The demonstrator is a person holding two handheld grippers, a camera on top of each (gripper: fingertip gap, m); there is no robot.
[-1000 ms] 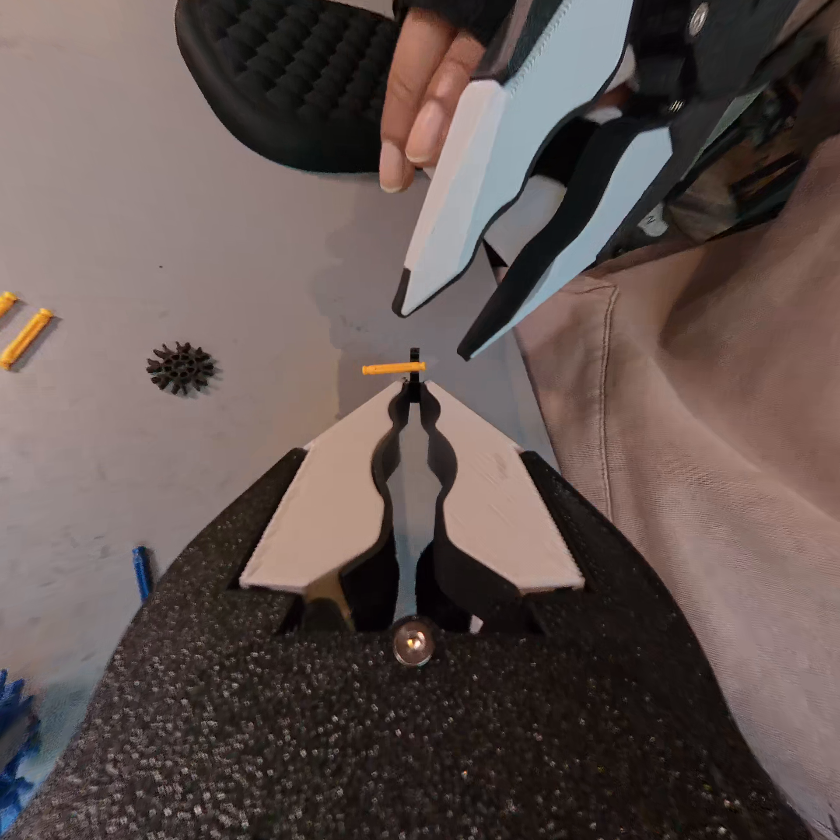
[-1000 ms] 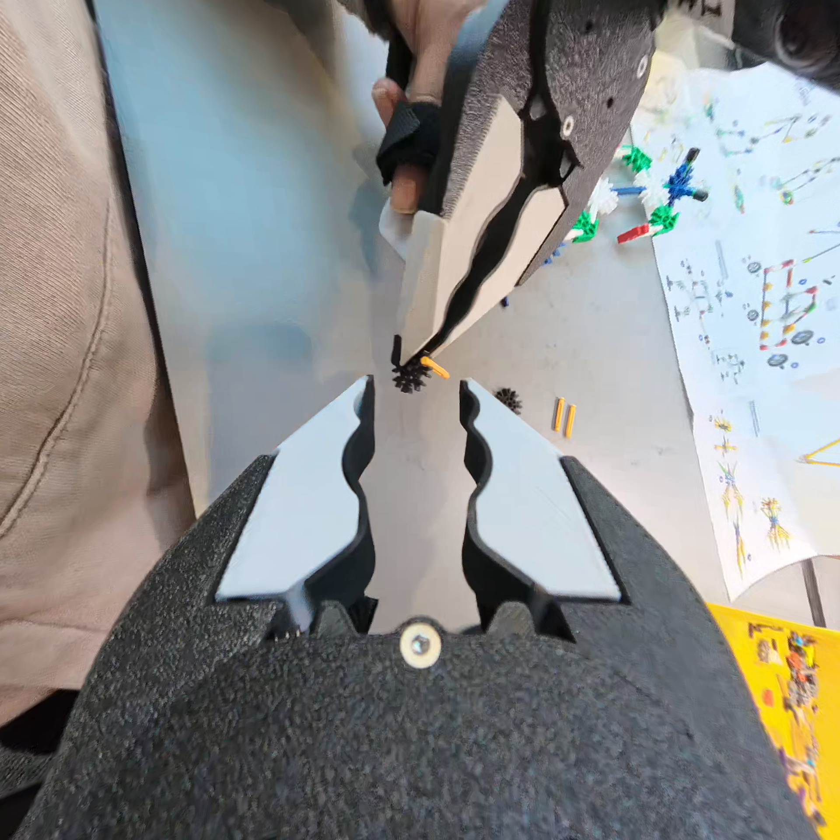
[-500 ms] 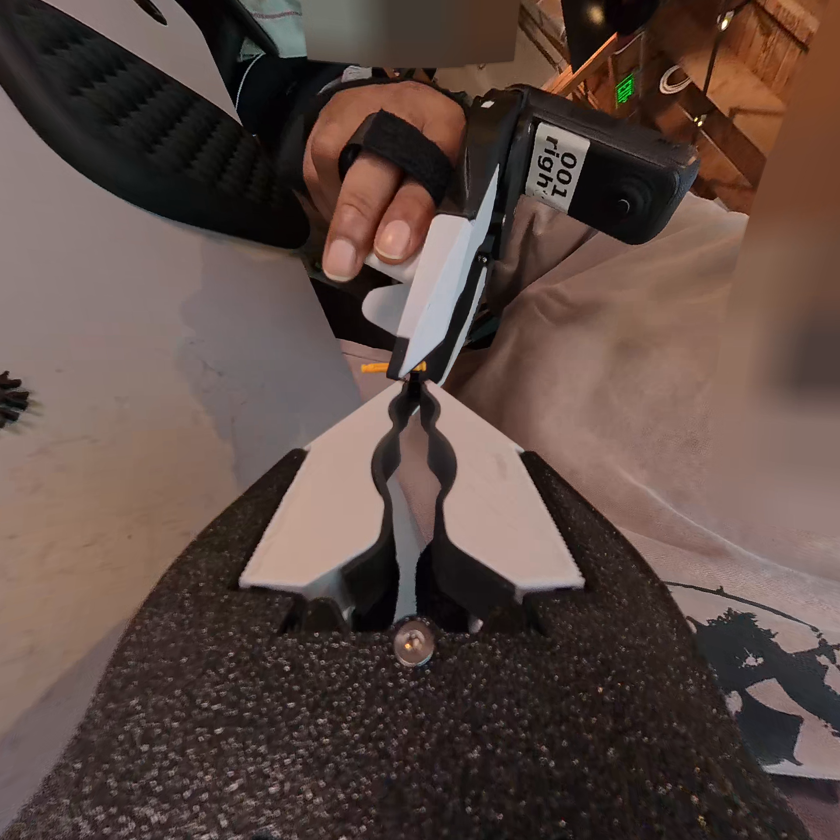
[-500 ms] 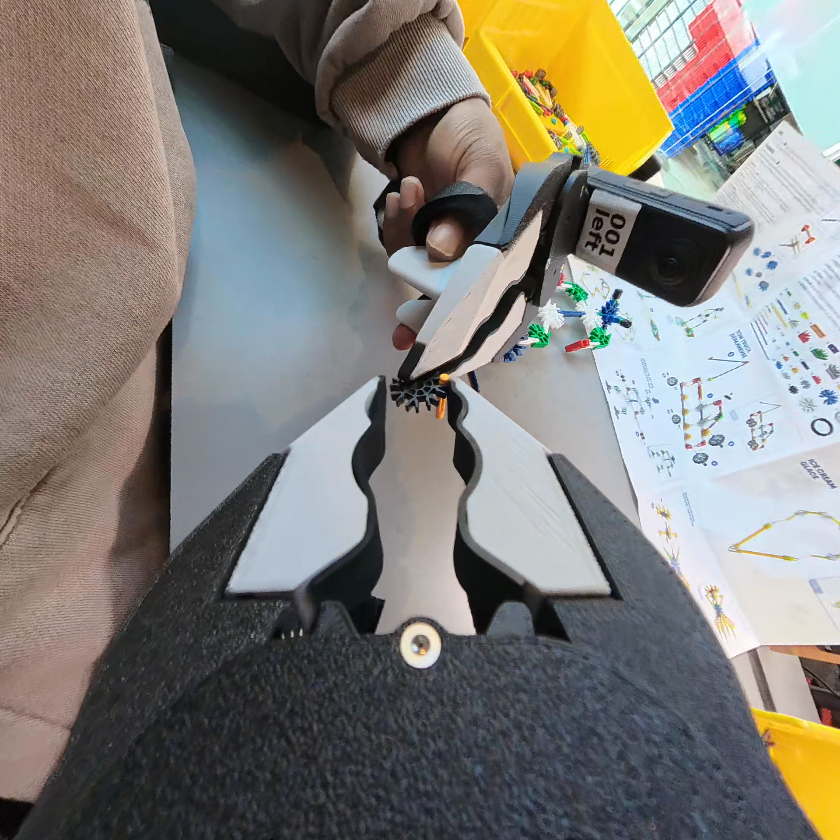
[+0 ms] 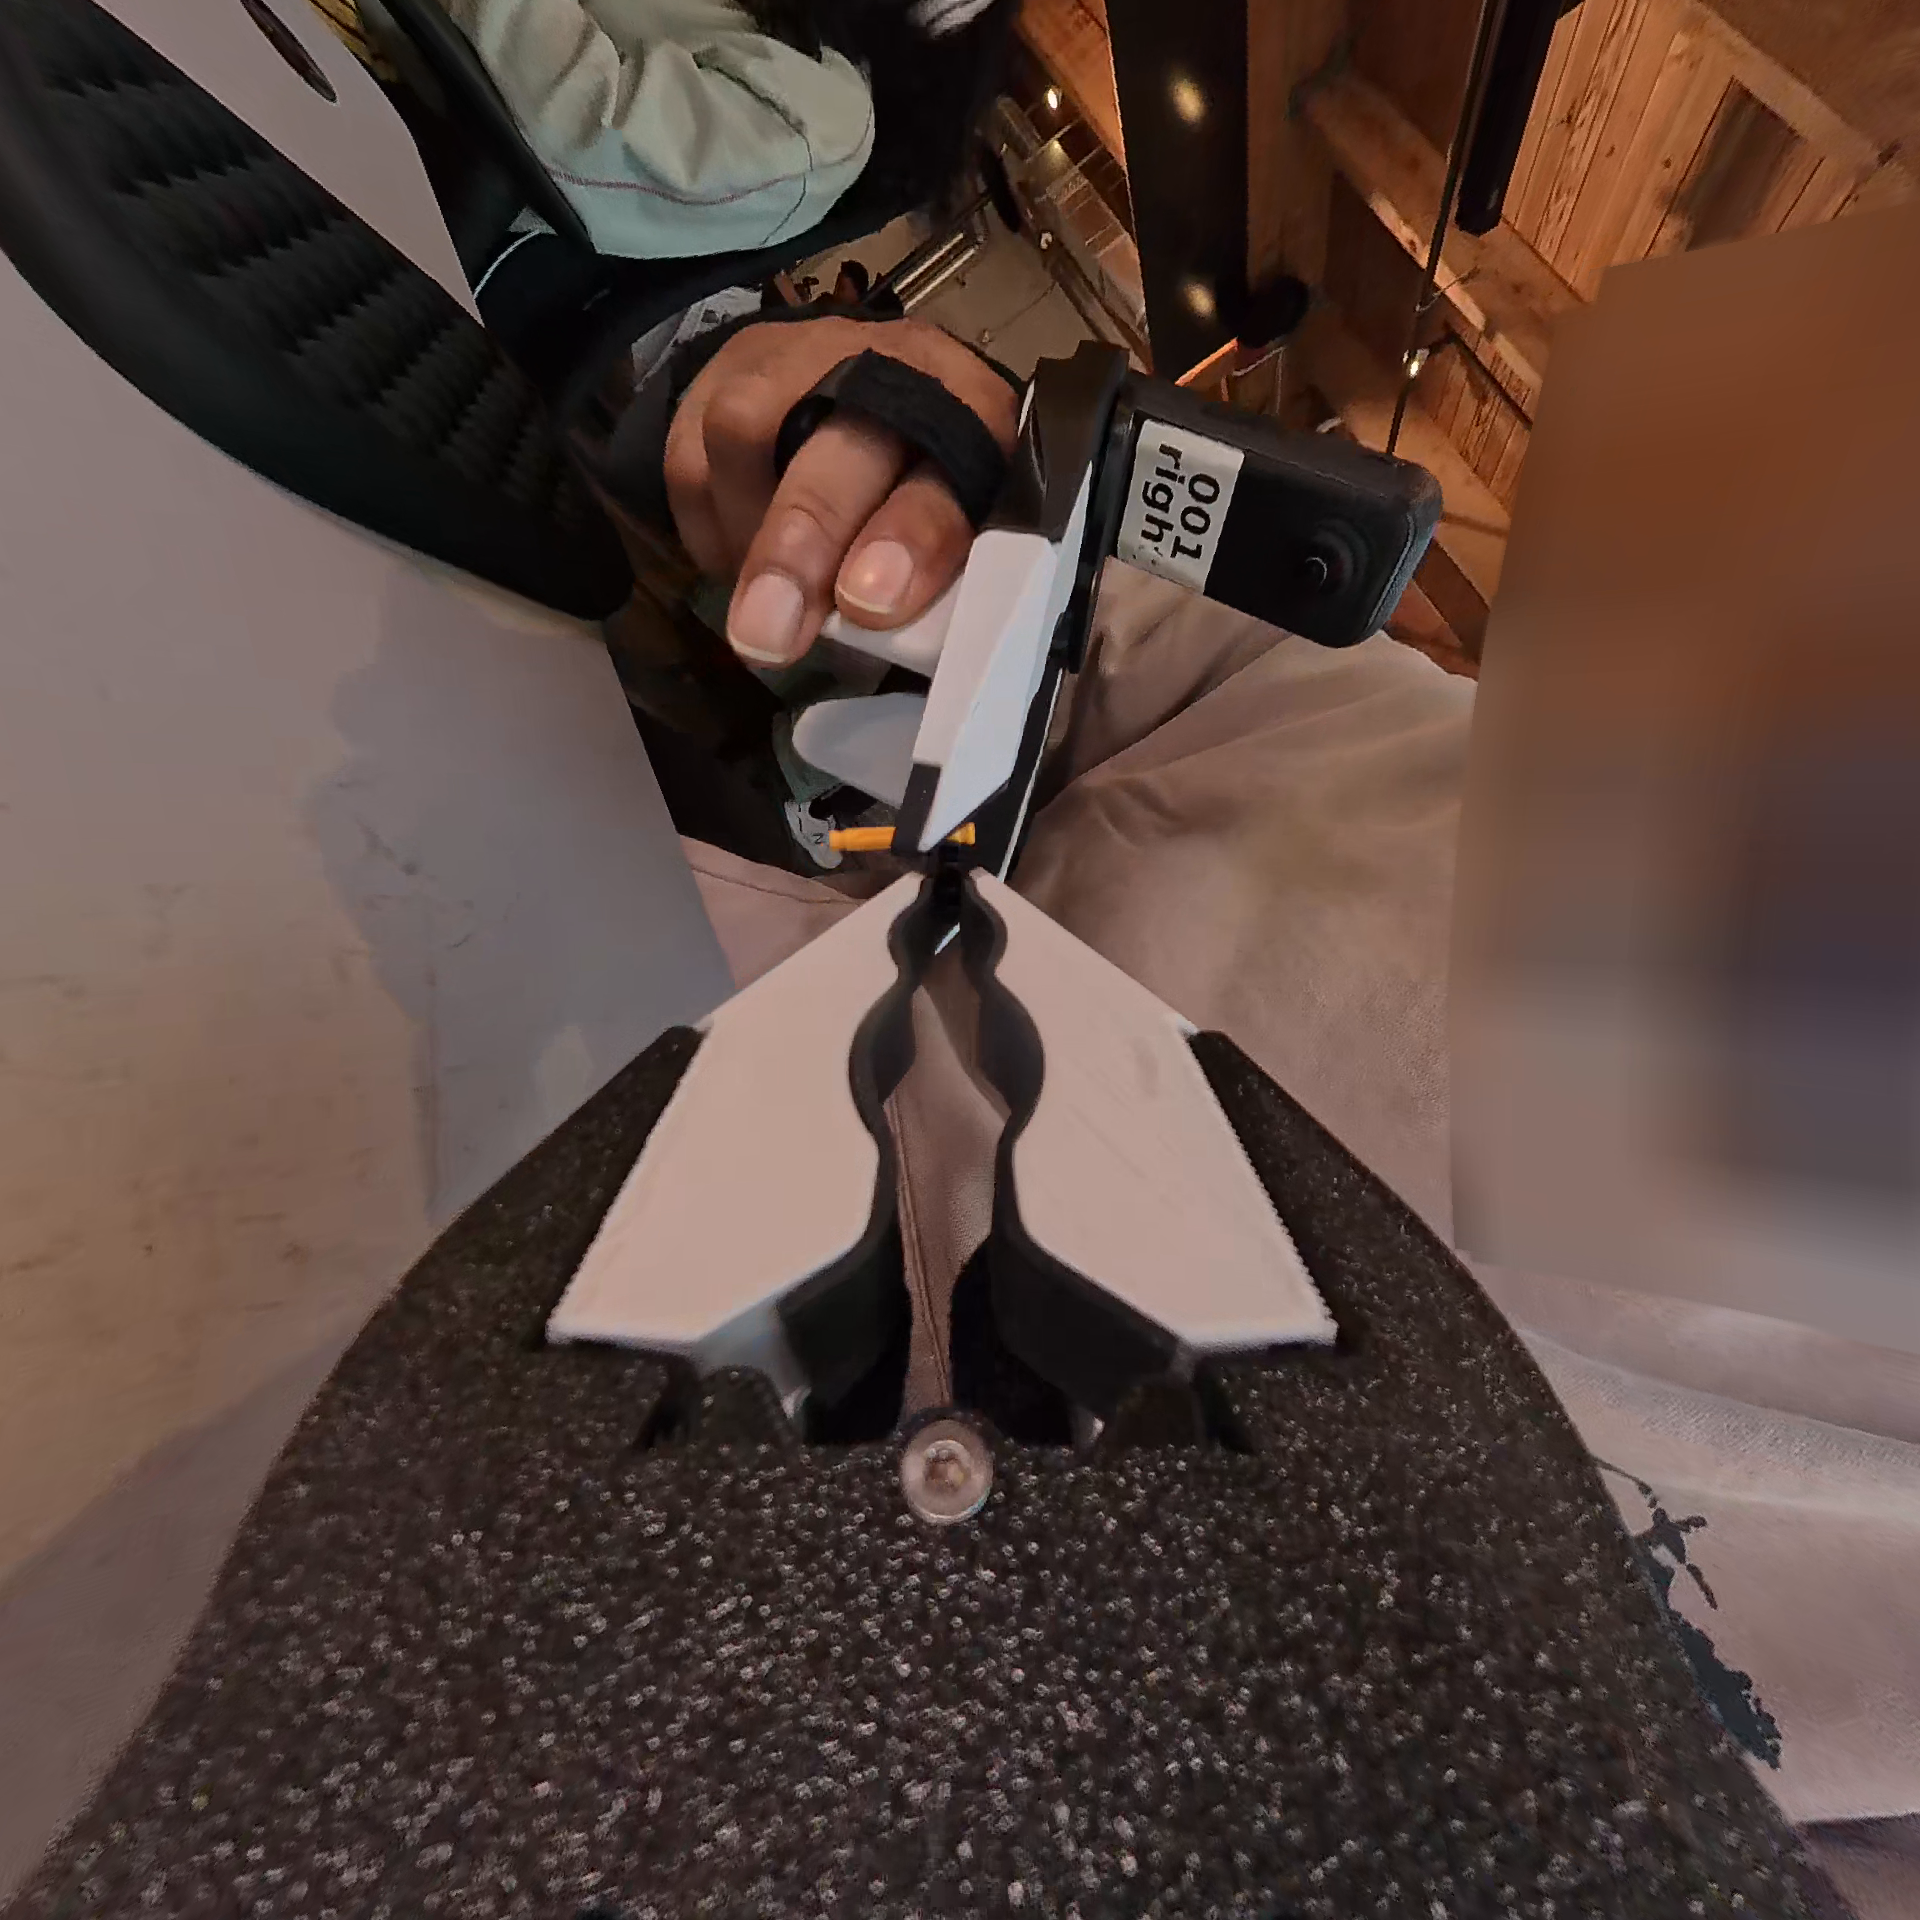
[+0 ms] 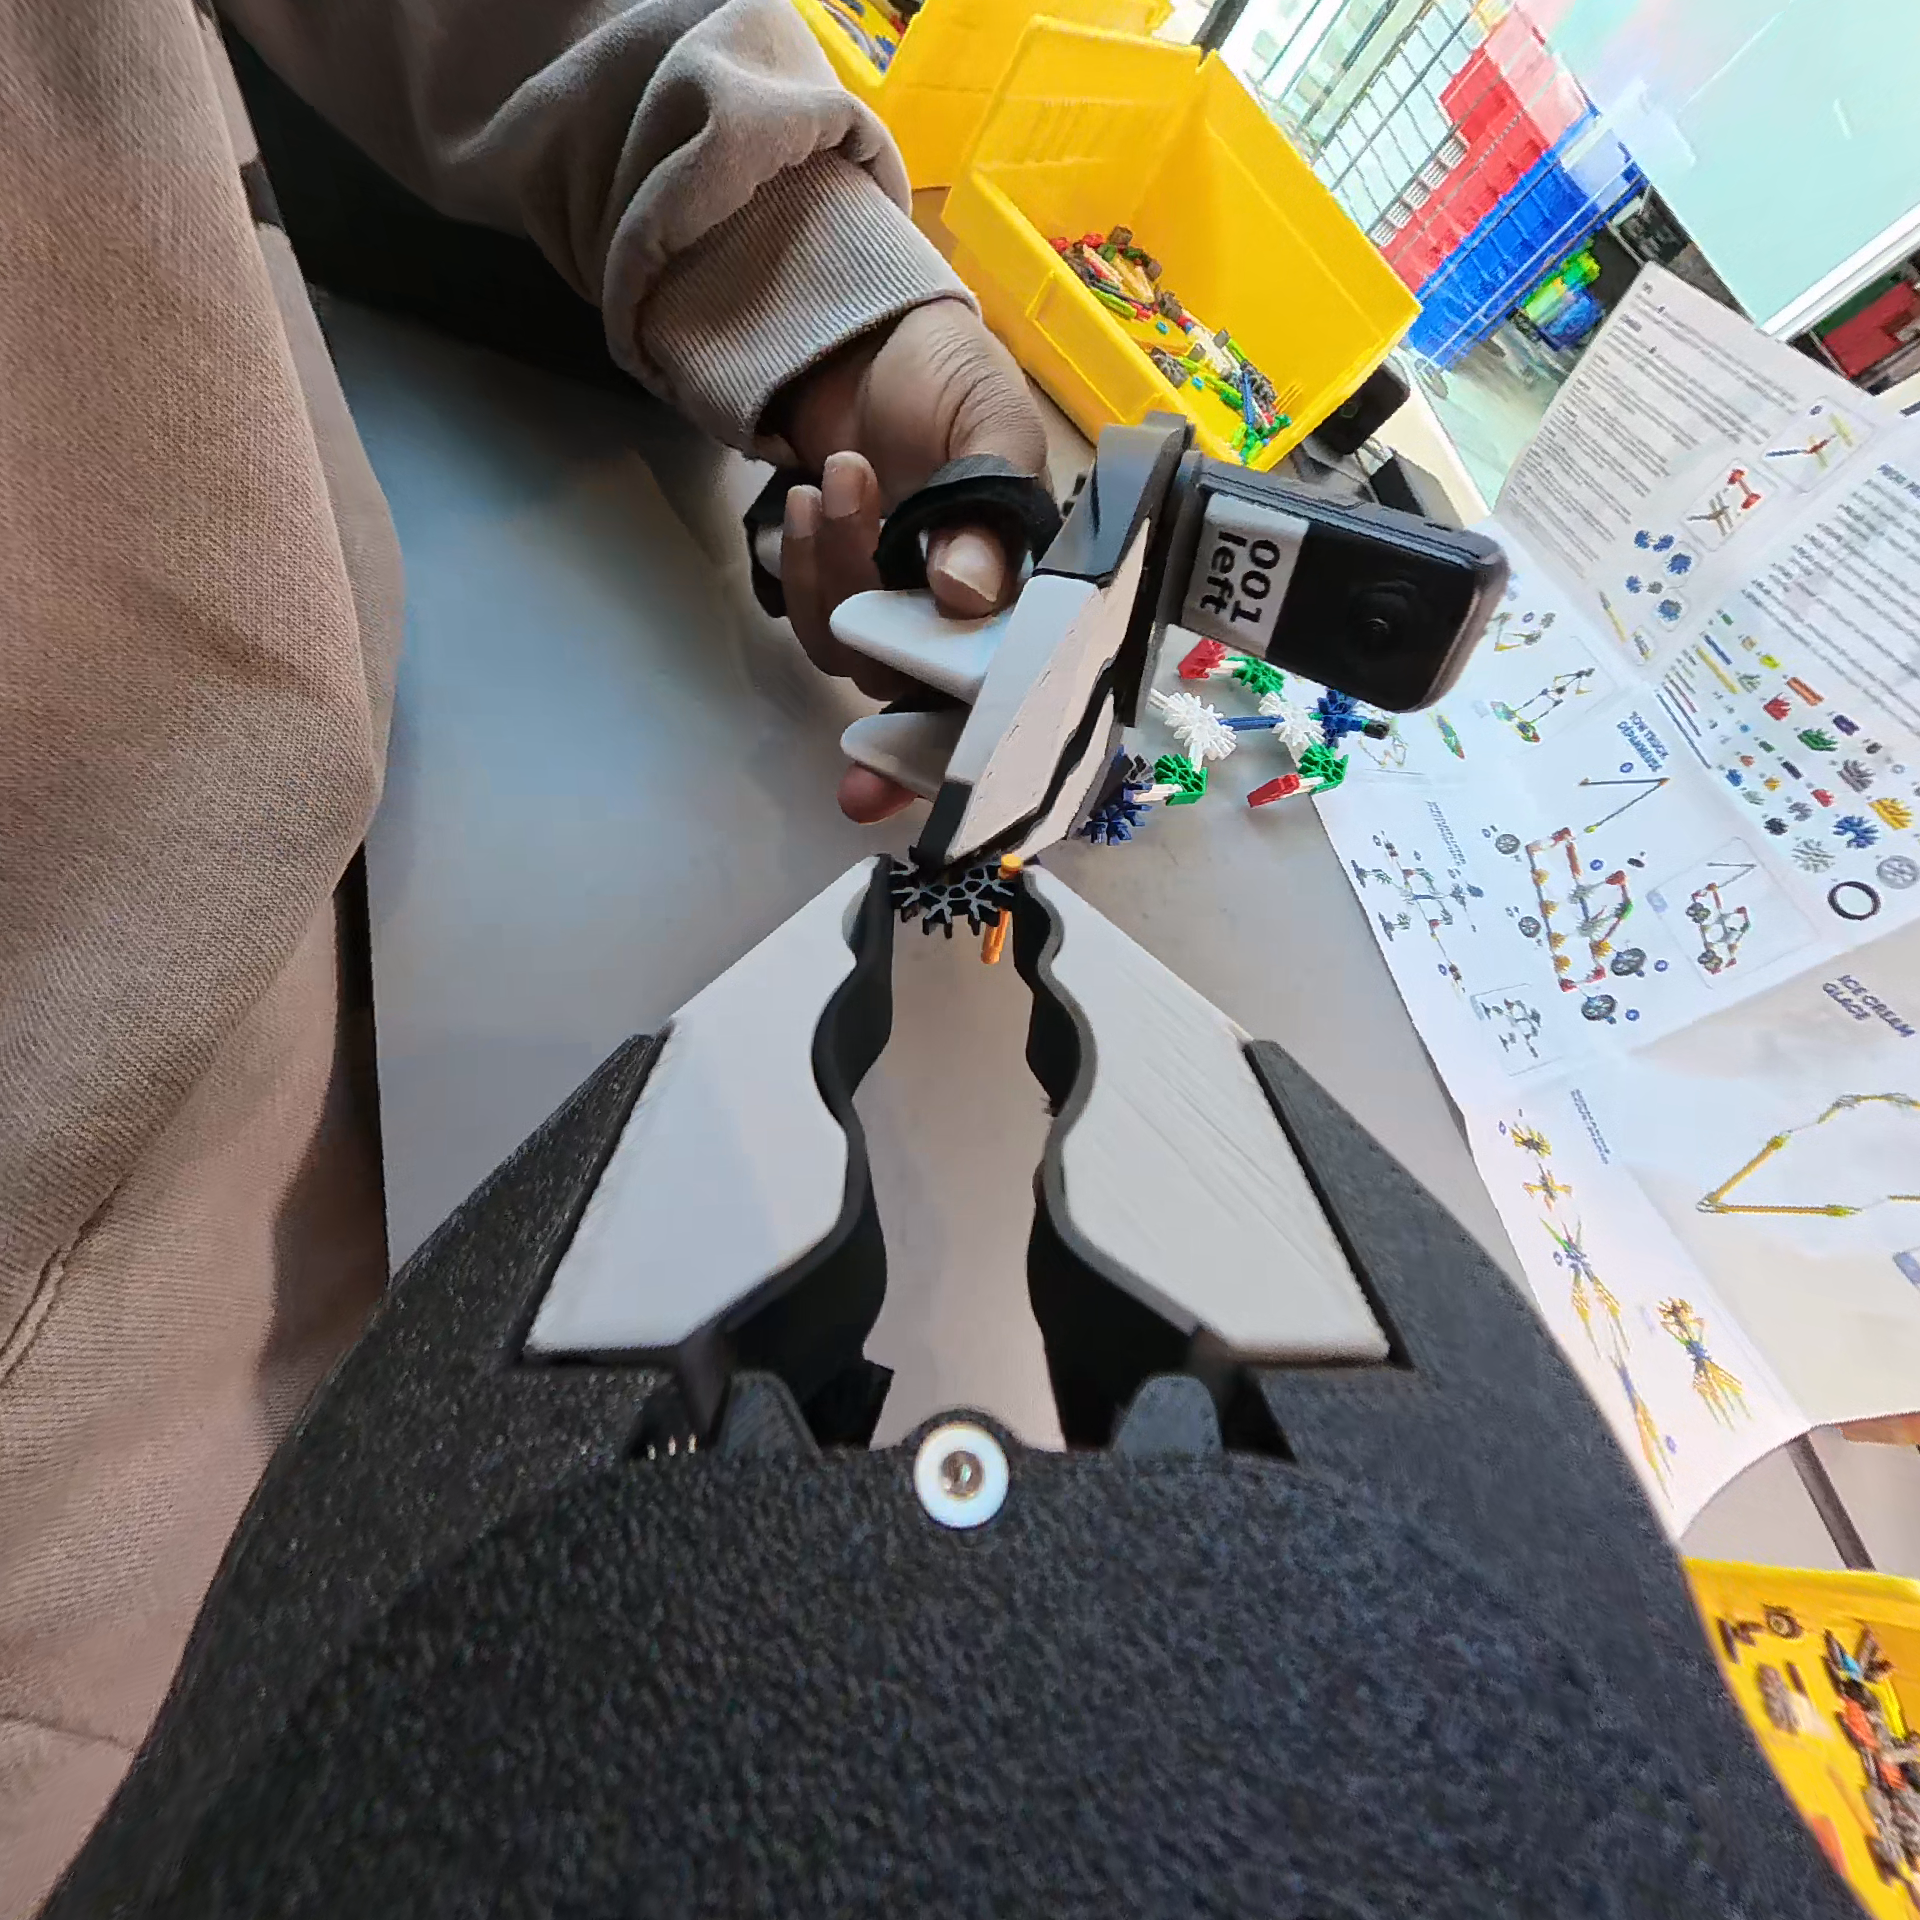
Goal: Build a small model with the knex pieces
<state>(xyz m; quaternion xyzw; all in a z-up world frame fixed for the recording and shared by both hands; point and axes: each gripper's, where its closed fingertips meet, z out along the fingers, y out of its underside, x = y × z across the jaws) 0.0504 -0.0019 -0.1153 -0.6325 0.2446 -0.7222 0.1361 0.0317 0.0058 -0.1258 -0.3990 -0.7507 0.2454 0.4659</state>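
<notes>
Grey tabletop: left gripper pinches black connector; right gripper spread around it, orange rod attached.

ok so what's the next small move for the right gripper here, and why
Probably ease the right gripper shut: its open fingertips flank the black connector and its orange rod, which the left gripper pinches. Whether they touch yet is unclear.

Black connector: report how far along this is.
Done: orange rod sits plugged into the black connector. In hand: left gripper is shut on that connector; right gripper fingers flank it, grip unclear. Left: the multicoloured model lies apart on the table.
</notes>
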